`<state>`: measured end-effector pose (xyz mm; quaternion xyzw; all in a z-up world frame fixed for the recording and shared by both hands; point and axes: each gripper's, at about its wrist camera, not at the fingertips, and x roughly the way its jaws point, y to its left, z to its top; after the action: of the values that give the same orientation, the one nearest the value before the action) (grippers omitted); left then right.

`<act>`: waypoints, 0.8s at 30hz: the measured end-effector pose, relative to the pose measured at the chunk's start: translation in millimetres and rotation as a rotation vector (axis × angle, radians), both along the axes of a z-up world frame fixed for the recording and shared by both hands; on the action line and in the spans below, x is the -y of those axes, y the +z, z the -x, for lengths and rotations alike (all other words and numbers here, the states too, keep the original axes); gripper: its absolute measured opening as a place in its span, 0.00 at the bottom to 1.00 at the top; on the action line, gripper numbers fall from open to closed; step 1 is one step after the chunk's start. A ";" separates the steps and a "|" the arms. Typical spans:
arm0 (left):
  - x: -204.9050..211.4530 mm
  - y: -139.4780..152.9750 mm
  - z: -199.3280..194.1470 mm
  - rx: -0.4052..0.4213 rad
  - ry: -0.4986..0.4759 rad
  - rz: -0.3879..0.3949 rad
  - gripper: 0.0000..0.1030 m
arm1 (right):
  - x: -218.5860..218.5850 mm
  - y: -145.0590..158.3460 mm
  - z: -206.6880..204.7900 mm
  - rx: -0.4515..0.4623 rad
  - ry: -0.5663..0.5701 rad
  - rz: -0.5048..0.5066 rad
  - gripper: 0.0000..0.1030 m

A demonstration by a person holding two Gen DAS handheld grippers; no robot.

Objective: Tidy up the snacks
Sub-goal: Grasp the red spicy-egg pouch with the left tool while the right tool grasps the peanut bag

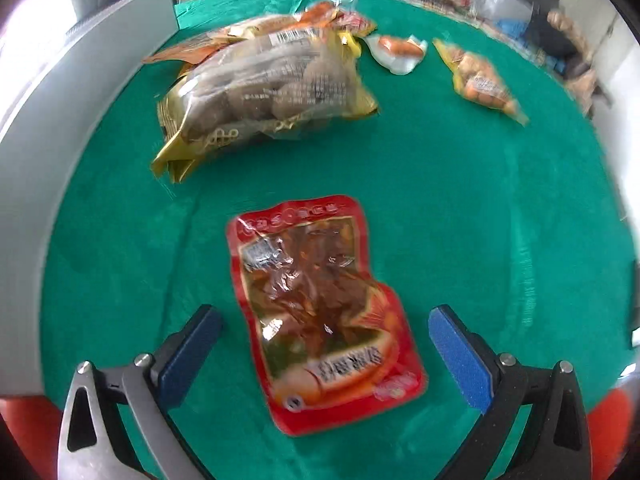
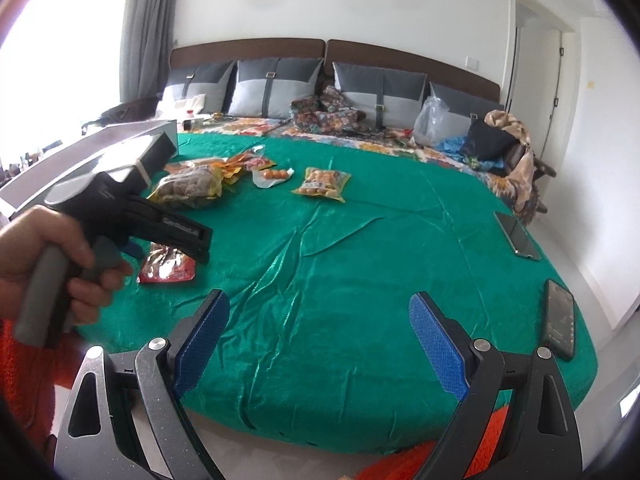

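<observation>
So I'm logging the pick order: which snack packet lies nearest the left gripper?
The red packet, flat on the green cloth between the open left gripper fingers; the other packets lie farther back.

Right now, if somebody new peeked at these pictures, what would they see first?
Probably the shiny red snack packet, lying flat on the bright green cloth right between the open blue fingers of the left gripper. Behind it sits a big gold bag of brown snacks on a pile of packets. The right gripper hangs open over bare cloth.
</observation>
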<state>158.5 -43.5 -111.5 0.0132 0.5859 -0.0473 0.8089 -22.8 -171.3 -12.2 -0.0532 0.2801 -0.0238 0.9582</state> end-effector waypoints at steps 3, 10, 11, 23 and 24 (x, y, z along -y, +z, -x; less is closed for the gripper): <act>2.4 -1.9 4.6 0.041 -0.021 -0.023 1.00 | 5.9 -0.2 -0.8 -0.005 -0.003 -0.023 0.91; -3.2 -0.4 20.2 0.088 -0.124 -0.016 1.00 | 14.0 -2.0 -4.0 -0.020 -0.013 -0.066 0.91; -4.9 -0.3 22.3 0.088 -0.157 -0.013 1.00 | 14.6 -1.6 -3.3 -0.018 -0.014 -0.068 0.91; -38.1 8.1 14.3 0.032 -0.280 -0.016 0.90 | 17.2 -3.6 -6.7 -0.031 -0.026 -0.075 0.91; -43.5 11.2 17.7 0.057 -0.279 -0.009 0.71 | 17.0 -4.5 -7.5 -0.035 -0.026 -0.074 0.91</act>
<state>140.8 0.0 -100.2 0.0993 0.5555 -0.1565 0.8106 -15.3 -188.3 -16.8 -0.0145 0.2983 -0.0252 0.9540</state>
